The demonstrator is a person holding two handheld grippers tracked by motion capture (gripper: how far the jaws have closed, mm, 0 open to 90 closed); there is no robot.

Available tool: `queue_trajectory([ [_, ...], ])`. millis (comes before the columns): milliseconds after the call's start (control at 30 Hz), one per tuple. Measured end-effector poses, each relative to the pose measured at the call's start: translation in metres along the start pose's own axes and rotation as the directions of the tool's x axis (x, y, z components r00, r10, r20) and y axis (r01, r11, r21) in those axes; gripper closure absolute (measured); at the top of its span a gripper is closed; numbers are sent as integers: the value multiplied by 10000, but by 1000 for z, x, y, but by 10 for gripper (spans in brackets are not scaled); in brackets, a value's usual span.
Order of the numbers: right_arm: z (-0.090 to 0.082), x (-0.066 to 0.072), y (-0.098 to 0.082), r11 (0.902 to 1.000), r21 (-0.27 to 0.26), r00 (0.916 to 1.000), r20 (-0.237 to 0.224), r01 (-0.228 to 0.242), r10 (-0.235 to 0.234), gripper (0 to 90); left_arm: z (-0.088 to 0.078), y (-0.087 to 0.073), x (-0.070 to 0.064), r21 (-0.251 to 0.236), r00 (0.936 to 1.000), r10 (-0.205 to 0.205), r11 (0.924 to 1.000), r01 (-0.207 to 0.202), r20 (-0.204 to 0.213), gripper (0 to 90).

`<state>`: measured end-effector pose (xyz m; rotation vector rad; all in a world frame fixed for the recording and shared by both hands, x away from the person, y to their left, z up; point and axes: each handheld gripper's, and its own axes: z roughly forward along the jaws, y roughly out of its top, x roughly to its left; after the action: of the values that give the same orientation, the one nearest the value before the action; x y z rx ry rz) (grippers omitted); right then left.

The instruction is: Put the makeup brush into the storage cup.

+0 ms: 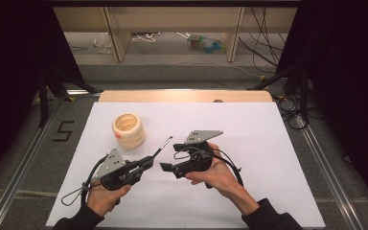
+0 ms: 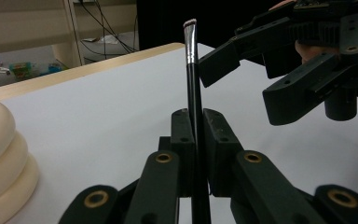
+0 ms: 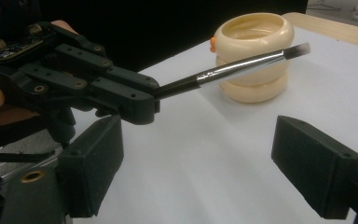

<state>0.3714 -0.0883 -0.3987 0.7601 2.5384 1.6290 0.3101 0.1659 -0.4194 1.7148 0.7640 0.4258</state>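
The left gripper (image 1: pixel 146 163) pinches a slim black makeup brush with a silver ferrule (image 1: pixel 163 145), tip toward one o'clock; the right gripper (image 1: pixel 167 158) gapes beside it (untouching); the cream ribbed ring-stack holder (image 1: pixel 128 130) at eleven o'clock looks empty, so placement seemingly remains.

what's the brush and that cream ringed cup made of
Brush: glossy black handle, plastic or lacquered wood; shiny metal collar catching light; dark bristles. Cup: smooth cream stacked rings with soft sheen, likely plastic or silicone. Left gripper holds the brush.
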Motion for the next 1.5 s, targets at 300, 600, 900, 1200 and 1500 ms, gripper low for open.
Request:
queue_trajectory([
  [300, -1, 0, 1, 9990, -406, 9998, -119, -169, 164, 190, 0, 0, -4, -199, 10000, -84, 9998, 83, -40, 830],
  [600, 1, 0, 1, 9964, -765, 9983, -462, -376, 342, 213, 0, 1, -7, -350, 10000, 14, 9994, -15, -50, 830],
  [900, -2, -1, 2, 9949, -828, 9972, -531, -578, 535, 246, 0, 1, -9, -411, 9999, 127, 9991, -130, -73, 830],
  [1200, -1, -3, 2, 9914, -1106, 9963, -576, -704, 644, 278, 0, 0, -11, -574, 9998, 79, 9983, -89, -165, 830],
  [1500, -1, -3, 3, 9874, -1182, 9924, -769, -1050, 963, 329, 1, 0, -13, -571, 9998, 139, 9983, -148, -155, 830],
])
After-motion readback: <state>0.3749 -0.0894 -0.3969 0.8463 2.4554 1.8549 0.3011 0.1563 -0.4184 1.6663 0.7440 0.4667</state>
